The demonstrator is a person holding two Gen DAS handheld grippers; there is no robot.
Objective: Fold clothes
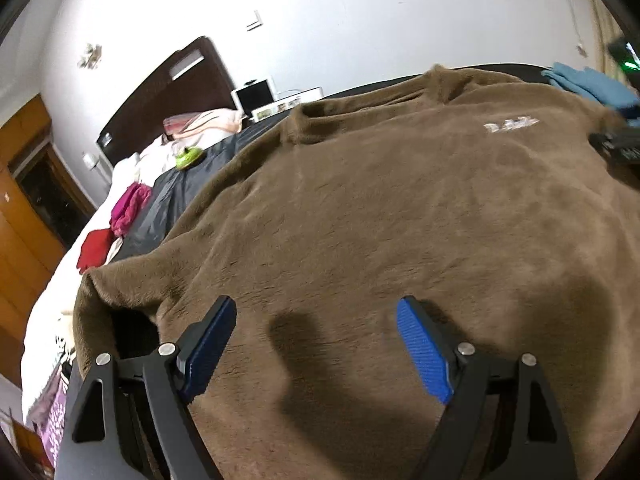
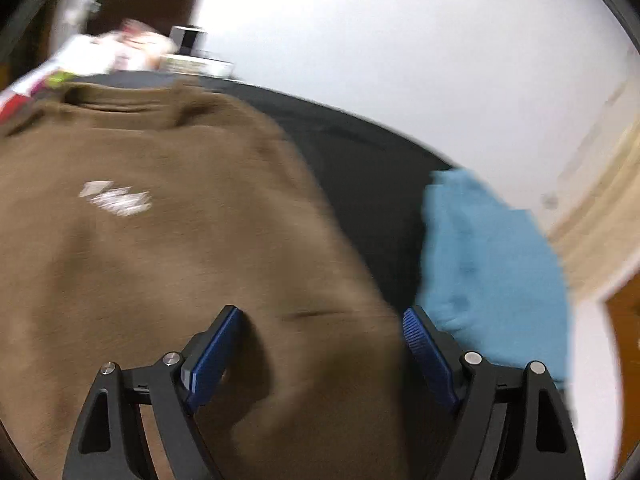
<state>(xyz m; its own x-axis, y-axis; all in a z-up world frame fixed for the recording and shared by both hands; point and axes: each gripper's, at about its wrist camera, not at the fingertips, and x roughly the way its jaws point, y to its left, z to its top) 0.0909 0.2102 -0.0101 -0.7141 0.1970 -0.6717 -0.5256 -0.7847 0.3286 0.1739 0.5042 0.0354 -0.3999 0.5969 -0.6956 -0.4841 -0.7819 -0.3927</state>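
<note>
A brown fleece sweatshirt (image 1: 380, 208) with a small white chest logo (image 1: 510, 125) lies spread on a dark sheet, collar away from me. My left gripper (image 1: 316, 308) is open and empty, just above the sweatshirt's near left part, beside a folded-in sleeve edge (image 1: 120, 292). In the blurred right wrist view the same sweatshirt (image 2: 160, 240) fills the left side. My right gripper (image 2: 322, 316) is open and empty over the sweatshirt's right edge. The right gripper also shows at the right edge of the left wrist view (image 1: 618, 144).
A folded light blue garment (image 2: 492, 264) lies on the dark sheet (image 2: 372, 184) right of the sweatshirt; it also shows in the left wrist view (image 1: 592, 84). Further left on the bed lie a magenta cloth (image 1: 130, 208), a red cloth (image 1: 94, 248), a green object (image 1: 188, 158) and pillows (image 1: 204, 124). A dark headboard (image 1: 168, 92) stands behind.
</note>
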